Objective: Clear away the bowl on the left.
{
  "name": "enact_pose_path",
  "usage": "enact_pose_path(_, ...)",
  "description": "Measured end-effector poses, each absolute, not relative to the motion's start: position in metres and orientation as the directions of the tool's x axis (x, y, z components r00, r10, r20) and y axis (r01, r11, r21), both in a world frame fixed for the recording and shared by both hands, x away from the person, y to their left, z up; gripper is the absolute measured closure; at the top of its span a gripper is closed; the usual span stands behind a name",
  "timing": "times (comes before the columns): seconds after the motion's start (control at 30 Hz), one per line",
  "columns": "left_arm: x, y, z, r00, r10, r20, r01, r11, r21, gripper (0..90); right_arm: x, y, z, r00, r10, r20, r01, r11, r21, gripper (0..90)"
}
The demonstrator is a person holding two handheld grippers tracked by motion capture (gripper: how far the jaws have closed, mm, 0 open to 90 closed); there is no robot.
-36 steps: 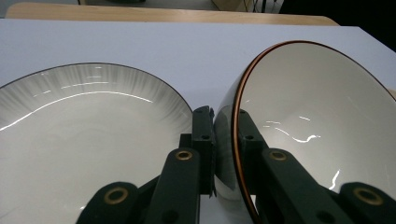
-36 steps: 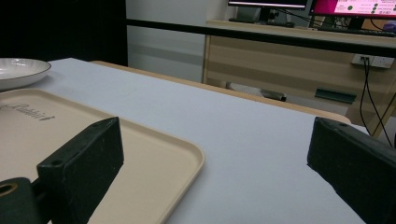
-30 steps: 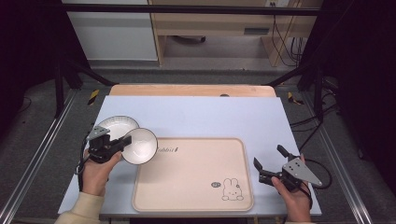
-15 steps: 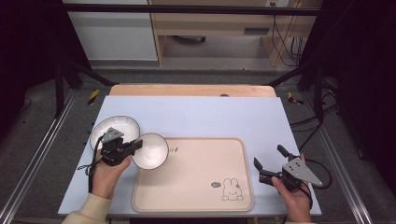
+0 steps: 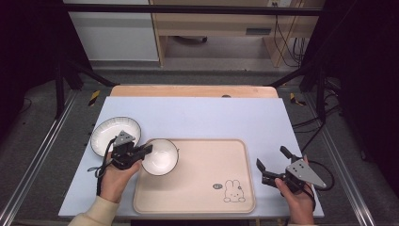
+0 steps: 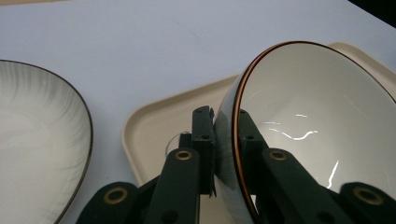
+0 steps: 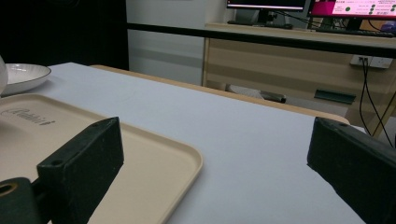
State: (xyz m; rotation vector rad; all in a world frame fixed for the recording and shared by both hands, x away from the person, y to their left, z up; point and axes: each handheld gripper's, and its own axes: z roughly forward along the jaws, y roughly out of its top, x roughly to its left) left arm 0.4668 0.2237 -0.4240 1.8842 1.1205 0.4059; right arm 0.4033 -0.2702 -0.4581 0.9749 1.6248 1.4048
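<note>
Now my left gripper (image 5: 149, 149) pinches the rim of the bowl (image 5: 160, 157), tilted over the tray's (image 5: 207, 197) left corner, beside the plate (image 5: 115, 135). My right gripper (image 5: 272, 165) gapes wide, empty, near the tray's right edge.

left gripper (image 5: 147, 149) moves right and toward the person, jaws clamped on rim of small white bowl (image 5: 161, 157) | bowl leaves its spot beside the wide plate (image 5: 115, 134), now over left corner of beige tray (image 5: 202, 197) | gap plate–bowl opens up
</note>
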Motion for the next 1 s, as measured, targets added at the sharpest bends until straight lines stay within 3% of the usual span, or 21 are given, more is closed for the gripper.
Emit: enact_pose_path(1.0,0.462,0.171,-0.434,0.633,0.757,-0.159,0.537,-0.283,0.794,81.7,0.403,-0.27,-0.459,-0.441,0.891,-0.103,0.051,0.139,0.989,3.9)
